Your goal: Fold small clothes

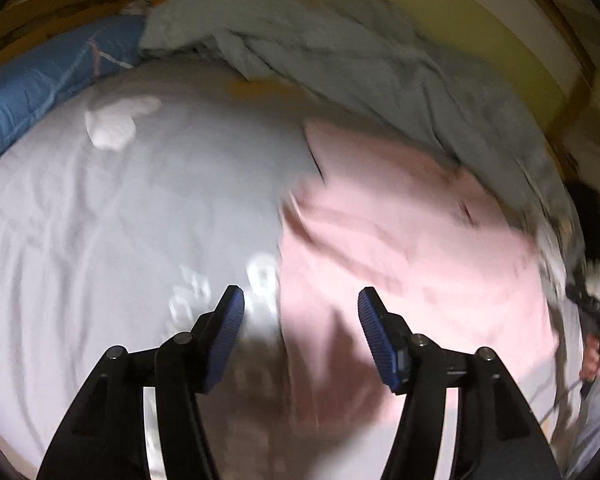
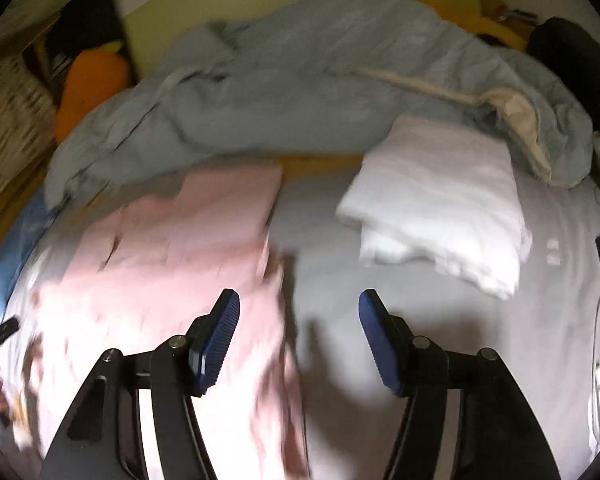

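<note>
A pink garment (image 1: 412,248) lies spread on the grey bedsheet (image 1: 120,220); it also shows in the right wrist view (image 2: 172,248). My left gripper (image 1: 300,304) is open and empty, hovering above the garment's left edge. My right gripper (image 2: 299,306) is open and empty, above the garment's right edge. A folded white cloth (image 2: 440,200) lies on the sheet to the right of the pink garment. A small white cloth (image 1: 116,124) lies at the far left of the bed. Both views are blurred by motion.
A rumpled grey-blue duvet (image 2: 300,88) is piled along the back of the bed. A blue pillow (image 1: 40,84) lies at the left and an orange cushion (image 2: 88,84) behind it. The other hand-held gripper (image 1: 596,316) shows at the right edge.
</note>
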Available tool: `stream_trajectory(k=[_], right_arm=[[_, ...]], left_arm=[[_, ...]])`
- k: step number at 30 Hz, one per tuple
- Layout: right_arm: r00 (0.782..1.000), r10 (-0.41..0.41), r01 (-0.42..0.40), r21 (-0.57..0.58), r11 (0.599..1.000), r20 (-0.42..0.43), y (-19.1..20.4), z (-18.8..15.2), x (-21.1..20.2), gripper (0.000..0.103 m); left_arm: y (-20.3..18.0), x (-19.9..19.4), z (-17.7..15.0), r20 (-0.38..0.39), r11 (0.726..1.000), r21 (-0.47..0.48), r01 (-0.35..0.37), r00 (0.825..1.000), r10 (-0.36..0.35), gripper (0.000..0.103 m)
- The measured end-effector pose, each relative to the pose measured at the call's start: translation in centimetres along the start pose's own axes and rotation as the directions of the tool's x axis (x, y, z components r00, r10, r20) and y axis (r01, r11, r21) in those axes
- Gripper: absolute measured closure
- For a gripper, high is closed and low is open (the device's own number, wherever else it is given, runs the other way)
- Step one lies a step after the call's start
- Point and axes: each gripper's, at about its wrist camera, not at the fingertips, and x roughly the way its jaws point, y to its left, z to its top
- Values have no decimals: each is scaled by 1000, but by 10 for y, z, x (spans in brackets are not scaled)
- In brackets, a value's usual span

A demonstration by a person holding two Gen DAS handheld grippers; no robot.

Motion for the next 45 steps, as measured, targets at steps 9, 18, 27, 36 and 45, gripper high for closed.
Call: stream_trajectory(k=[9,18,27,36,45], right_arm=[[970,146,-143,28,989,-192,-8,-82,11,80],[981,195,-195,-20,981,15,1,-97,-78,99],[983,104,-92,84,992,-150,-18,-183,-90,99],[983,-182,184,-116,976,21,15,-171,-123,73],[1000,9,-10,-73,997,-22,31,-93,-74,58]], left_arm=[[-33,16,-50,-85,977,157,-141,984,156,99],[-7,-72,-69,60,992,69,-104,993,100,99],[-7,-78,-128,-59,992,62,-108,992,111,99],[-33,-101,-92,80,987,141,-78,995,67,74],[-31,-37,-33,-10,992,89,-90,996,91,52]])
